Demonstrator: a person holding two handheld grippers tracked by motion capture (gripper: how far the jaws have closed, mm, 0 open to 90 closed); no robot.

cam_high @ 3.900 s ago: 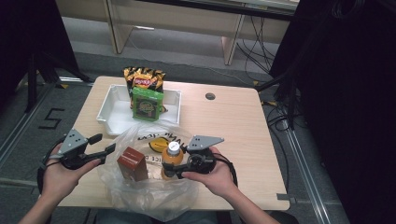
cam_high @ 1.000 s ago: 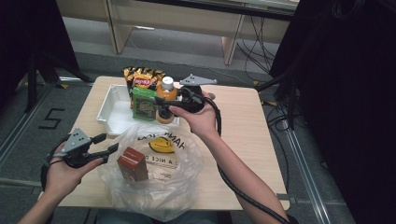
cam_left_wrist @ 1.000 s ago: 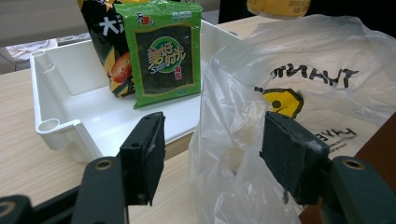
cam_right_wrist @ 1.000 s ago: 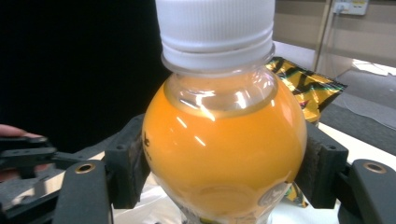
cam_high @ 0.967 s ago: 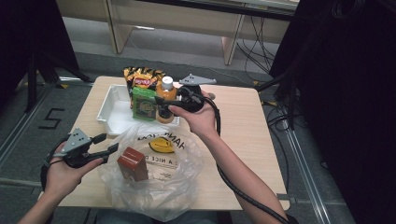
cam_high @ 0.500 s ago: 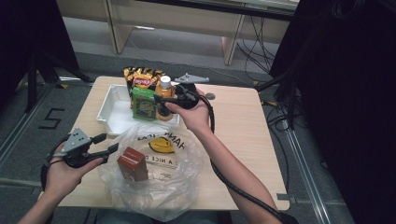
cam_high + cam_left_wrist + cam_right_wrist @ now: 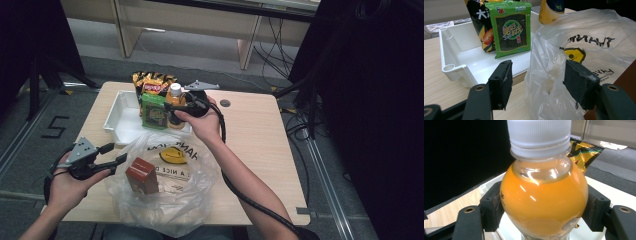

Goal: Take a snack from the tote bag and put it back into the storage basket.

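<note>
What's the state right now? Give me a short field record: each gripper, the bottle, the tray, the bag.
right gripper: shut on orange juice bottle, upright, over the tray
left gripper: open, edge of plastic bag between its jaws
white tray: holds seaweed pack and chip bag, both standing
plastic bag: lies on table, brown carton inside

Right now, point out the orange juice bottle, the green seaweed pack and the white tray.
orange juice bottle point(image 7: 544, 202), right gripper view, orange belly.
green seaweed pack point(image 7: 511, 31), left gripper view, front label.
white tray point(image 7: 114, 116), high view, left wall.
</note>
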